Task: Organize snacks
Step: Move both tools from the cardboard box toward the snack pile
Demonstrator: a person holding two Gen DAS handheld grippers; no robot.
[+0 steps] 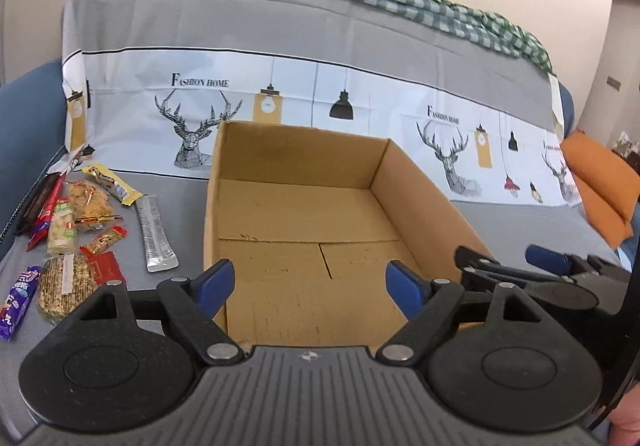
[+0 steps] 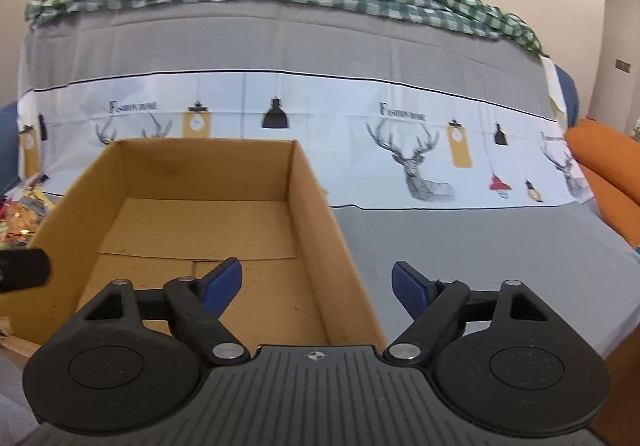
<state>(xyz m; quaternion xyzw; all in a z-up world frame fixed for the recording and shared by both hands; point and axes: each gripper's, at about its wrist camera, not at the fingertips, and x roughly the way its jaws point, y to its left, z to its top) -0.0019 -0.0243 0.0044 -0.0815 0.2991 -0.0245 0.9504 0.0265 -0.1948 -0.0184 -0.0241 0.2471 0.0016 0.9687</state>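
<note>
Snacks (image 1: 72,230) lie left of the left claw (image 1: 310,284), nearer it than the right claw (image 2: 318,286); both gape empty over the box (image 1: 304,213).

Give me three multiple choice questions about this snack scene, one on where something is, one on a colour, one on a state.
1. Where do the snacks lie relative to the cardboard box in the left wrist view?
A. inside it
B. left of it
C. right of it

2. What colour is the cushion?
A. orange
B. purple
C. black

3. What is in the box?
A. snacks
B. a cloth
C. nothing

Answers: 1 B, the packets lie on the grey cover left of the box wall. 2 A, it shows orange at the right edge. 3 C, only bare cardboard floor shows.
</note>
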